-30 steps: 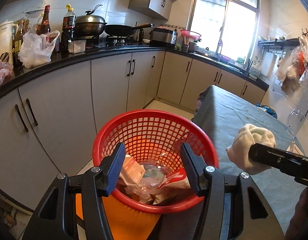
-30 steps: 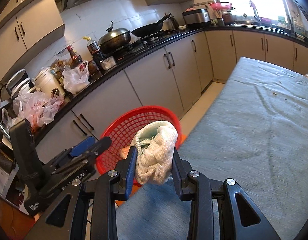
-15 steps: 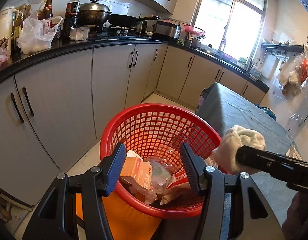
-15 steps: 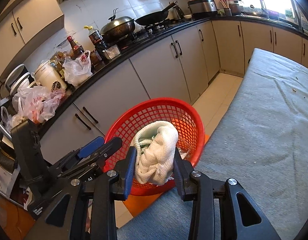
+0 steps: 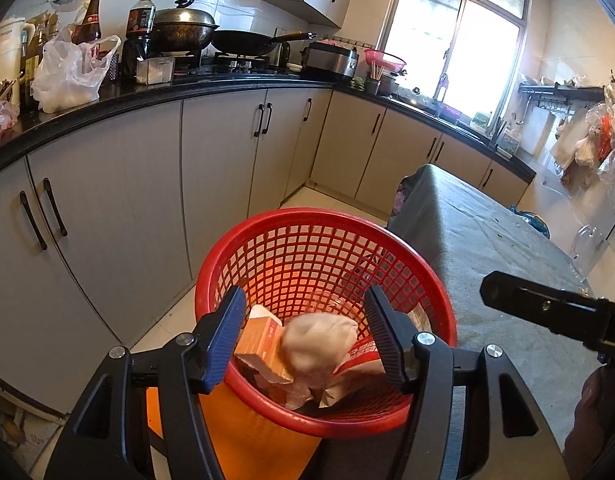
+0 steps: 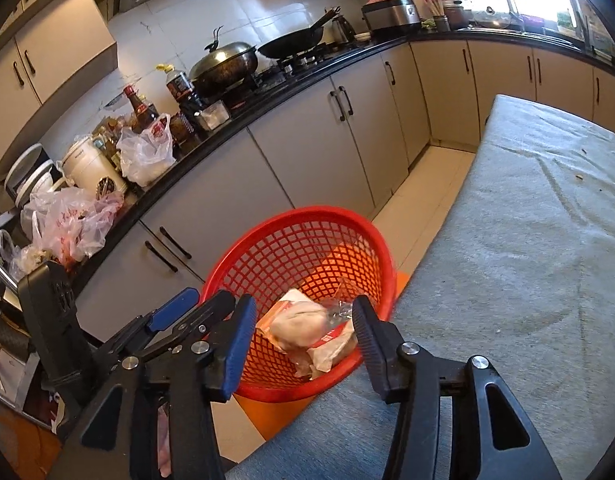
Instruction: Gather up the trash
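black countertop [image 5: 211, 88] curving across the top, lidded wok [image 5: 183, 32] and black pan [image 5: 247, 42] around 11 o'clock, white plastic bag [image 5: 69, 76] at 10, grey cabinets [image 5: 219, 152] underneath, bright window [image 5: 451, 44] at 1, grey-clothed table [image 6: 527, 240] at 3

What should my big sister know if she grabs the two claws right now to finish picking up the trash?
Left claw: open, empty, hovering by the near rim of the red basket.
Right claw: open, empty, just above the basket.
White wad: inside the basket, on top of an orange carton and plastic wrappers.
Done: the wad is binned.
Left: the grey table cloth shows only small crumbs at its far end. Check there for more trash; the rest of the table is out of view.
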Demonstrator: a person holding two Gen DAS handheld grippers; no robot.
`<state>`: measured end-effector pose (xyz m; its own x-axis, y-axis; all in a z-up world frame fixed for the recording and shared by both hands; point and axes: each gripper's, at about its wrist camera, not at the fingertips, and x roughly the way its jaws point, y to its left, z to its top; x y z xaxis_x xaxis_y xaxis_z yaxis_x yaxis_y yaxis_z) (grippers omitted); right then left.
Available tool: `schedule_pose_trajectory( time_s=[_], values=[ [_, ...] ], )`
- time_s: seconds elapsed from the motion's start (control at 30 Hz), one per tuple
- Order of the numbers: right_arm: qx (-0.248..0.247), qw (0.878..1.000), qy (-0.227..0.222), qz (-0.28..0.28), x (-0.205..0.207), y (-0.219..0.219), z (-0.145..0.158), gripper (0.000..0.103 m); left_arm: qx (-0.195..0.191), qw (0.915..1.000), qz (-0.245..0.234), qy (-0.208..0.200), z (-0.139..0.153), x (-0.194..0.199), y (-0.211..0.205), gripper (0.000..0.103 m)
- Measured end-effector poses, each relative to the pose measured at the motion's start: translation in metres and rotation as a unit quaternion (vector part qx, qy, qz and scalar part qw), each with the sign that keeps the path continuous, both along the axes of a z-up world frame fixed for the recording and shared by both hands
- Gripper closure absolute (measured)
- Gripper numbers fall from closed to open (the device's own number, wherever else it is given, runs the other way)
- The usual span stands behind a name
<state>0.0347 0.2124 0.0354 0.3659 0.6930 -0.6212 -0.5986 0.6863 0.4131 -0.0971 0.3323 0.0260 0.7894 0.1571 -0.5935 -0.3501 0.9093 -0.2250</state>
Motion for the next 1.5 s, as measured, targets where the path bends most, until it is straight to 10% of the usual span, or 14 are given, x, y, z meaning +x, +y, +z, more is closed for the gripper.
schedule_pose_trajectory(
  time_s=[1.1, 1.5],
  values=[
    [0.059, 0.992, 0.0, -0.109, -0.004, -0.154, 0.006, 0.049, 0.084, 0.9916, -0.098, -0.003, 0.042, 0.002, -0.123, 0.035],
    [0.088, 0.94, 0.024, -0.329, 0.024, -0.372, 0.006, 0.049, 0.05, 0.9615, -0.268, 0.035, 0.047, 0.042, -0.257, 0.034]
  ],
)
